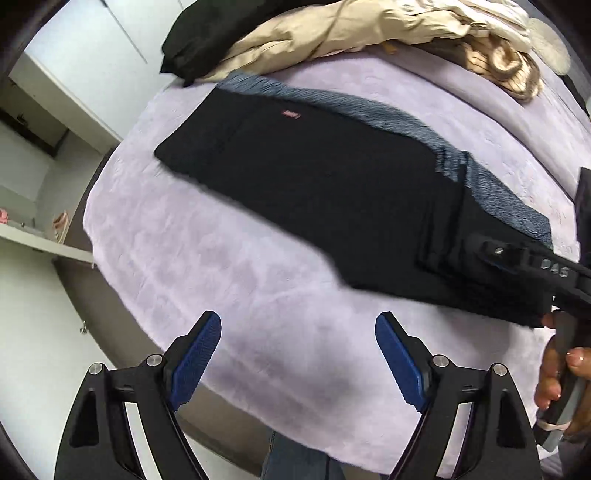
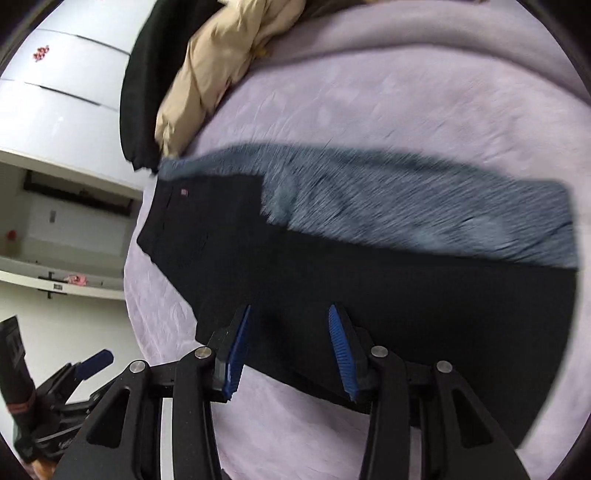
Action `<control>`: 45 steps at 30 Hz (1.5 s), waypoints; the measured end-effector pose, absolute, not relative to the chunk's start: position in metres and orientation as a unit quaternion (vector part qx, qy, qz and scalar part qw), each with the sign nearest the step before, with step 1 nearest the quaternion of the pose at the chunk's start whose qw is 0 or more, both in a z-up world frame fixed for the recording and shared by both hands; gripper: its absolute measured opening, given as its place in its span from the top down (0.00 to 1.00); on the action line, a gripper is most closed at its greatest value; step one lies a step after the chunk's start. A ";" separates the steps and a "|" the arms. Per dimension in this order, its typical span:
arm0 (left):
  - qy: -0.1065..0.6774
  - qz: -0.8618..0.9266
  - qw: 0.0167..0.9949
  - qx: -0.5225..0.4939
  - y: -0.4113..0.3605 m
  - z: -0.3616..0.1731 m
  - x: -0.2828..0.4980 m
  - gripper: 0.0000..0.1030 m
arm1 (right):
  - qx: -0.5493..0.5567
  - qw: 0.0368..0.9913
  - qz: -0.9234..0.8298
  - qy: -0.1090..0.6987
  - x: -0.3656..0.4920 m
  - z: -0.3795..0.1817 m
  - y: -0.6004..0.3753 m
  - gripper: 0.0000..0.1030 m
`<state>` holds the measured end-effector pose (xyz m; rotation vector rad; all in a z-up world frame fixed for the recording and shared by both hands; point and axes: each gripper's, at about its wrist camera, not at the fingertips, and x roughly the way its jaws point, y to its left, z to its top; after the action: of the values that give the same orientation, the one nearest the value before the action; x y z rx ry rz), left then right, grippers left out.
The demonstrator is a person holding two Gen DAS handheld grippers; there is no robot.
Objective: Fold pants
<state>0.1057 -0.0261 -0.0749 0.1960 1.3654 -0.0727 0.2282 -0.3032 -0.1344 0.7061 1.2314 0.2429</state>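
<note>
Two grippers are seen above a bed covered by a lilac blanket (image 1: 258,266), on which the black pants (image 1: 325,192) are laid flat and lengthwise, folded leg over leg, with a small red label near the waist end. Under their far edge a grey-blue garment (image 2: 424,206) is spread, its long side left uncovered. Beyond the waist end, a heap of clothes is piled: a beige garment (image 1: 332,33) and a black garment (image 1: 207,33) beside it. The left gripper (image 1: 298,356) is held over bare blanket, clear of the pants, its blue pads (image 1: 195,358) set wide apart with nothing between them. The right gripper (image 2: 290,350) is held over the near edge of the pants, its jaws parted to a middling width; no cloth is pinched by them. Fingers of a hand (image 1: 554,384) are wrapped round the right gripper's handle at the picture's edge.
</note>
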 end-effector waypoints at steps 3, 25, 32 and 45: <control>0.631 -0.039 0.768 0.100 -0.008 -0.083 0.124 0.16 | 0.288 0.758 0.110 0.576 0.226 -0.133 -0.273 0.53; 0.638 -0.119 0.760 -0.017 0.107 -0.133 0.263 0.16 | 0.199 0.757 -0.030 0.622 0.244 -0.068 -0.171 0.38; 0.636 -0.117 0.760 -0.065 0.127 -0.149 0.289 0.16 | 0.161 0.754 -0.018 0.636 0.281 -0.083 -0.154 0.36; 0.629 -0.168 0.739 -0.176 0.132 -0.191 0.310 0.16 | 0.181 0.737 -0.009 0.651 0.324 -0.145 -0.158 0.33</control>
<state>0.3103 0.1321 -0.1914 -0.3863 1.3803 -0.3679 0.3236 -0.1578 -0.1453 0.3976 1.4298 -0.0198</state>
